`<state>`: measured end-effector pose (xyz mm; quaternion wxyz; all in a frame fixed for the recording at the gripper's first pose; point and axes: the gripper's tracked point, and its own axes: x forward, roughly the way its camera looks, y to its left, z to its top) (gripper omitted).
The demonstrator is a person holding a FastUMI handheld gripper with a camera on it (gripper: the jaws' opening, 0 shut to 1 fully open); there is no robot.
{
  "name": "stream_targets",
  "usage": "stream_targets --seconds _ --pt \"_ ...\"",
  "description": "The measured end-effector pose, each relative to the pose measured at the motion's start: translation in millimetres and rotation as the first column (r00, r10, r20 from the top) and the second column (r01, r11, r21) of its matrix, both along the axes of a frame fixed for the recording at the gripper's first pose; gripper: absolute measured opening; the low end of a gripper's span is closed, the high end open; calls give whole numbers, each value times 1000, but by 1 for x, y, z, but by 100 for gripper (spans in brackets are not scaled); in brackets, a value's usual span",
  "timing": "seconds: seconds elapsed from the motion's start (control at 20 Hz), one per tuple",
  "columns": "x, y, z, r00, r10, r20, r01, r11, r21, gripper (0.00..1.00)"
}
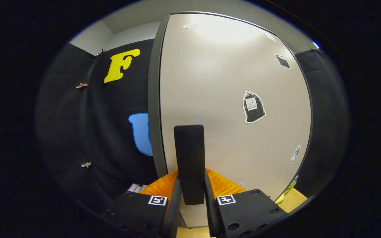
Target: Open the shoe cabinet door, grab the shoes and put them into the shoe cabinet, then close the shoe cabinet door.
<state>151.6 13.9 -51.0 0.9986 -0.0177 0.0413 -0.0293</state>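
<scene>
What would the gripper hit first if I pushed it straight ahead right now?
The gripper looks shut on the dark door handle. Straight on, it meets the pale cabinet door right behind the handle, though depth is unclear.

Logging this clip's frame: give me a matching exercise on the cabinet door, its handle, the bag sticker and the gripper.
Things:
1. cabinet door
2. door handle
3. bag-shaped sticker
4. gripper

Descriptions:
A. dark upright bar between the fingers
B. pale glossy panel
C. shut on the handle
D. stuck on the door, beyond the fingers

Pairs: 1-B, 2-A, 3-D, 4-C
</scene>
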Motion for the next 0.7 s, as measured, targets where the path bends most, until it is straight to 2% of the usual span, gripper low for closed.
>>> stream_targets --seconds 0.1,0.15,0.2,0.45,0.7 --pt "-1 0 -2 1000 -1 -9 2 1000 16 33" --pt "-1 -1 -1 1000 -1 -11 1 1000 31 32" --pt "-2 0 -2 1000 -2 -17 2 999 32 25" --pt "-17 0 1 1000 9 -17 -9 1000 8 25" --pt "-49 -6 4 998 54 -24 -53 998 14 25"
